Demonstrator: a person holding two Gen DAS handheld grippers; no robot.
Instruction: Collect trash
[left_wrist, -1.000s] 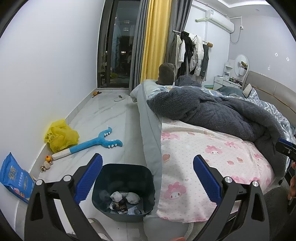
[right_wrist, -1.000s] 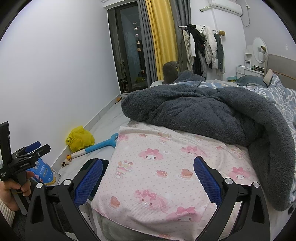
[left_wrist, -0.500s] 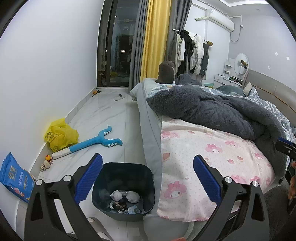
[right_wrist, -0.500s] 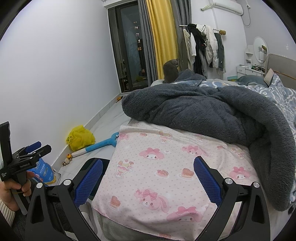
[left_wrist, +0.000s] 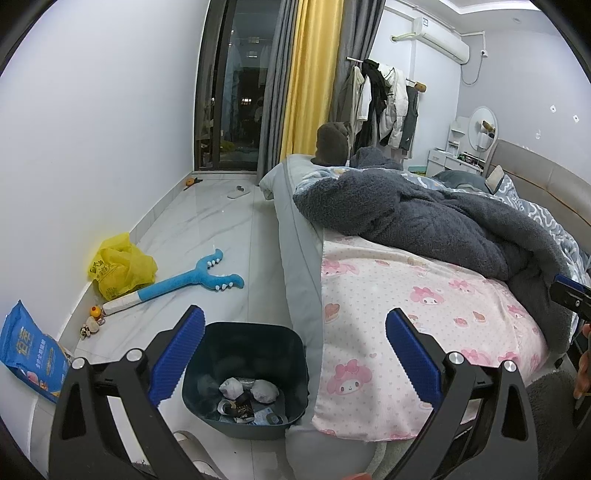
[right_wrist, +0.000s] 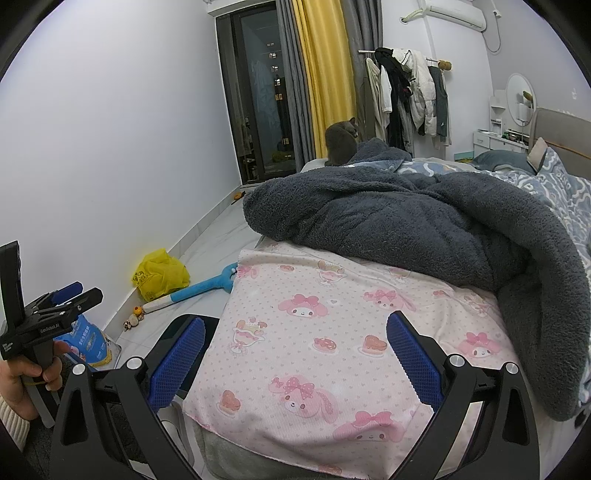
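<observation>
Left claw (left_wrist: 293, 354) wide and empty above trash bin (left_wrist: 246, 376), right claw (right_wrist: 293, 354) wide over bed (right_wrist: 332, 332), both barely moved

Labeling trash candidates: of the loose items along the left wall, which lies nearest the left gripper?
The blue printed packet, leaning against the wall beside the left gripper. The yellow plastic bag and blue plush toy lie farther along the floor.

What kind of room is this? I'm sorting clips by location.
A lived-in bedroom, most likely: a bed with a grey blanket, clothes on a rack, and a bin beside the bed.
</observation>
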